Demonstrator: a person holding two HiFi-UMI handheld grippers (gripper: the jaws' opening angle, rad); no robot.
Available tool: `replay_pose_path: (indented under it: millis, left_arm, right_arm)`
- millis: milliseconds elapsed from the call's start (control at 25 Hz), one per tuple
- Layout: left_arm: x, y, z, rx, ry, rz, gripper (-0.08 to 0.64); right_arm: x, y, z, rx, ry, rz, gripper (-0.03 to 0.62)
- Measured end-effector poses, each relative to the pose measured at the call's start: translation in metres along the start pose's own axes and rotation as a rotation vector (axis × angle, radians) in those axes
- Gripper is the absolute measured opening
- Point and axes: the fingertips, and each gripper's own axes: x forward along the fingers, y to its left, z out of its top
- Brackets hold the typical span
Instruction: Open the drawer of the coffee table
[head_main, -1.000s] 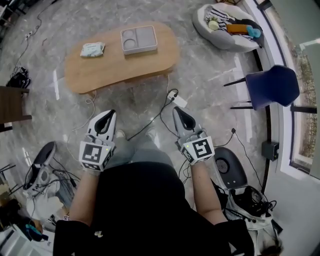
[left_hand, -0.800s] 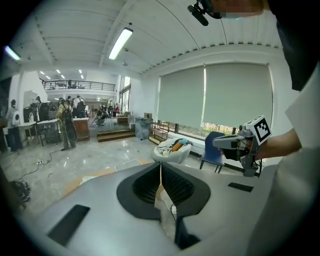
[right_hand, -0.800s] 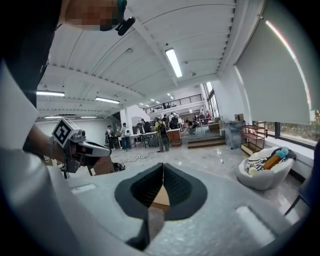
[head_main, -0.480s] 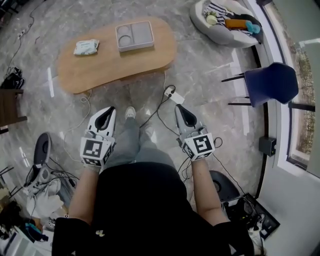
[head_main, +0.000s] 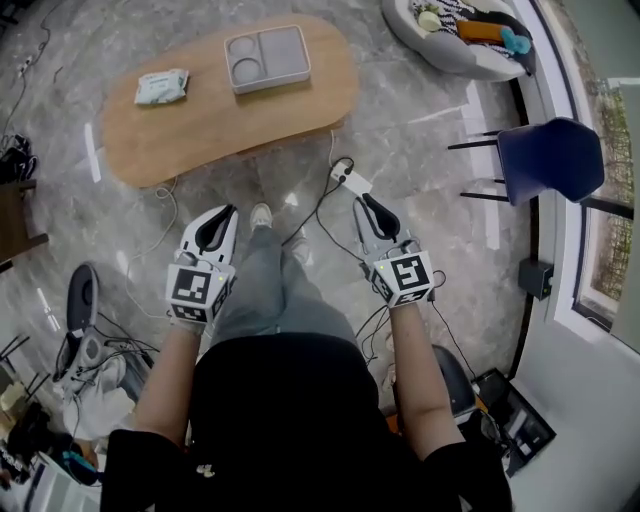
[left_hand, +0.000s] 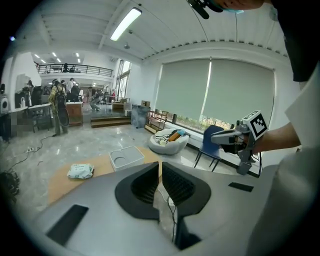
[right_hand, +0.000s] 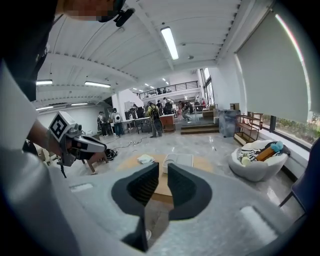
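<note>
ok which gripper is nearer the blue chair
Right. The right gripper, empty jaws just opened a little, hangs left of the chair in the head view; the left gripper is farther left, past the person's leg.

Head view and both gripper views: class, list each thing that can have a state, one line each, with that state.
Left hand-held gripper: shut, empty.
Right hand-held gripper: jaws slightly apart, just been opening, nothing between them.
Coffee table: upright; drawer not in view.
Tray: on the table, empty.
Soft pack: lying flat on the table.
Blue chair: upright, unoccupied.
</note>
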Motion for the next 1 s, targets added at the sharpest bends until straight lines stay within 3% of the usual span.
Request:
replay_pose_path:
  millis: [200, 600, 1000]
  left_arm:
    - [0.032, 0.021, -0.031, -0.022, 0.068, -0.013, 0.094]
    - [0.091, 0.063, -0.102, -0.056, 0.159, 0.013, 0.173]
    - [0.160, 0.092, -0.177, -0.032, 0.212, 0.015, 0.251]
  right_arm:
    - [0.032, -0.019, -0.022, 0.007, 0.058, -0.008, 0.081]
    - [0.088, -0.061, -0.082, -0.003, 0.167, -0.014, 0.163]
    - [0.148, -0.098, -0.158, -0.007, 0.258, -0.017, 0.259]
